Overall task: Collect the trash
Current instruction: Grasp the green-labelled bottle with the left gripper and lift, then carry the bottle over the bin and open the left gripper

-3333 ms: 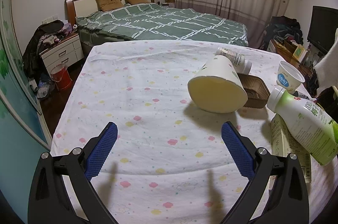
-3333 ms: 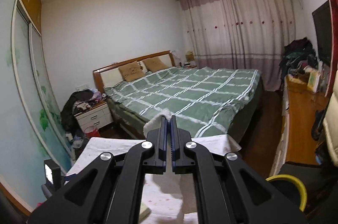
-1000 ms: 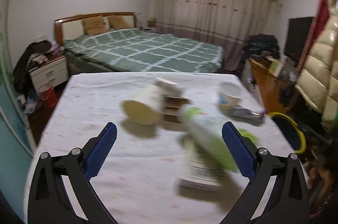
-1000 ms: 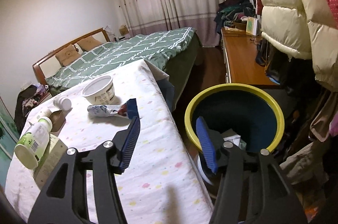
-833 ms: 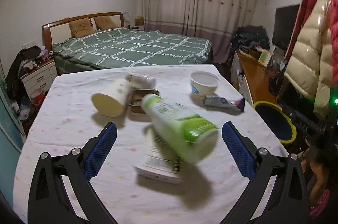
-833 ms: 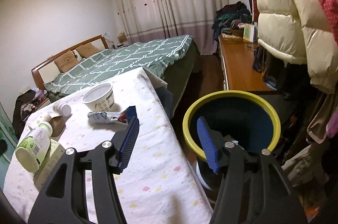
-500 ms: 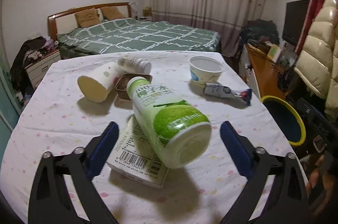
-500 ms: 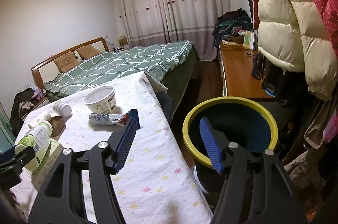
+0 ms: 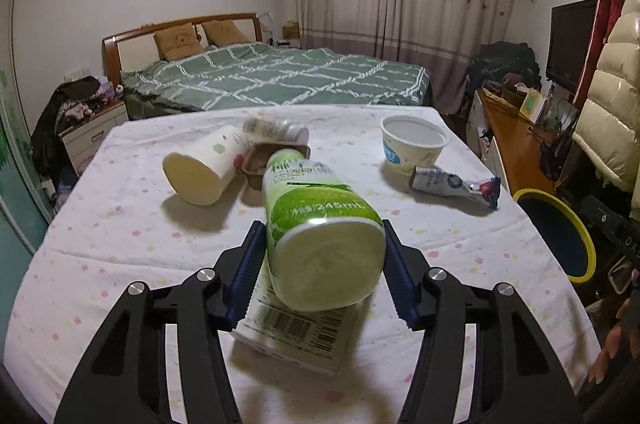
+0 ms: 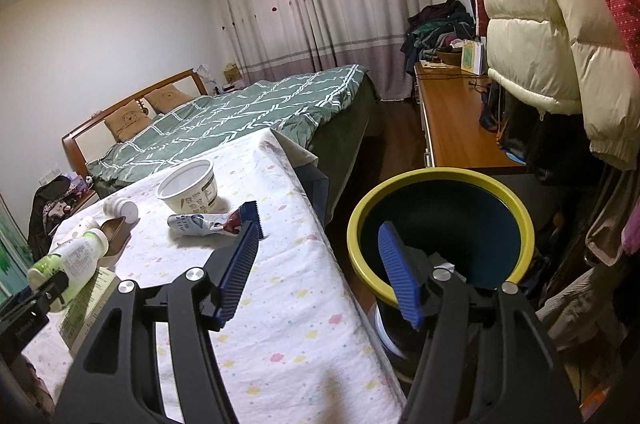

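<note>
Left gripper closed around green-and-white drink bottle, blue pads against both sides near its base, bottle lying tilted with base toward camera and cap end pointing away. Under bottle, just below gripper: flat carton with barcode on desk with flower-print cloth. Beyond gripper, ahead left: paper cup on its side, open end toward camera. Right of cup, past bottle's cap end: brown tray, then small white bottle lying behind it. Ahead right: white yogurt tub upright, crumpled snack wrapper just nearer than it. Far right, off desk edge: yellow-rimmed trash bin on floor. Farthest: green checked bed, curtains.

Right gripper released, fingers wide apart, holding nothing, hanging over desk's edge with right finger in front of trash bin mouth. Something pale inside bin, too hidden to identify. Ahead left of this gripper: snack wrapper just beyond left pad, yogurt tub behind it, small white bottle and brown tray further left. Far left: drink bottle in left gripper, carton beneath. Right of bin: wooden sideboard, puffer jackets hanging above.
</note>
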Demonstrator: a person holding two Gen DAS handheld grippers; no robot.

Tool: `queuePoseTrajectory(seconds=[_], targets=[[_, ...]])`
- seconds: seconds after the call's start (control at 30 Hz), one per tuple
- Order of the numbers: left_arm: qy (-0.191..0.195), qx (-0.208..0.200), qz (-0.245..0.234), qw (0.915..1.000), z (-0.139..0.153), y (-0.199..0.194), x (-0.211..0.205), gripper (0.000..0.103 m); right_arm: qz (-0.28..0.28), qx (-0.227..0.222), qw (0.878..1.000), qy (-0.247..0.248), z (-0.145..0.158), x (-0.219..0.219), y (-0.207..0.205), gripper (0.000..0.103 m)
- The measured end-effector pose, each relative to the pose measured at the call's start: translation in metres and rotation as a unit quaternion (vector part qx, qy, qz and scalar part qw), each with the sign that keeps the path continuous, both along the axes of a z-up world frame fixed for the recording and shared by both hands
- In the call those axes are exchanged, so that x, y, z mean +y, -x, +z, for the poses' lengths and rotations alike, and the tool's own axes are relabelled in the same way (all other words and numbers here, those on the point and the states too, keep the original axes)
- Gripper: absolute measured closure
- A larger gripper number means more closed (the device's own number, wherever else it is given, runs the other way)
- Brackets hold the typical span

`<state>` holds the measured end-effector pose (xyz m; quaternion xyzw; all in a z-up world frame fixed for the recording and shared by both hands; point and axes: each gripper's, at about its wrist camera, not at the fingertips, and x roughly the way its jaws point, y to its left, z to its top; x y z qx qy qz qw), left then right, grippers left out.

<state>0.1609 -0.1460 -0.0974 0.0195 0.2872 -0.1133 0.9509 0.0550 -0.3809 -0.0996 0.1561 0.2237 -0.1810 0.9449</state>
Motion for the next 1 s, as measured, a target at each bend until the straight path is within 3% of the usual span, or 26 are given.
queuePoseTrajectory(seconds=[0.3,0.67,1.0], targets=[[-0.008,-0.061,0.005,0.9981,0.038,0.006,0.024,0.049,0.0,0.002,1.0,0.001,-0.001,0.0,-0.001,0.043],[-0.015,-0.088,0.005,0.996,0.073,-0.015,0.035,0.05,0.0,-0.005,1.0,-0.009,-0.002,-0.004,0.002,0.043],[-0.01,-0.098,-0.055,0.9936,0.108,-0.009,-0.002,0.05,-0.013,-0.032,0.999,-0.015,0.014,-0.025,0.027,0.043]])
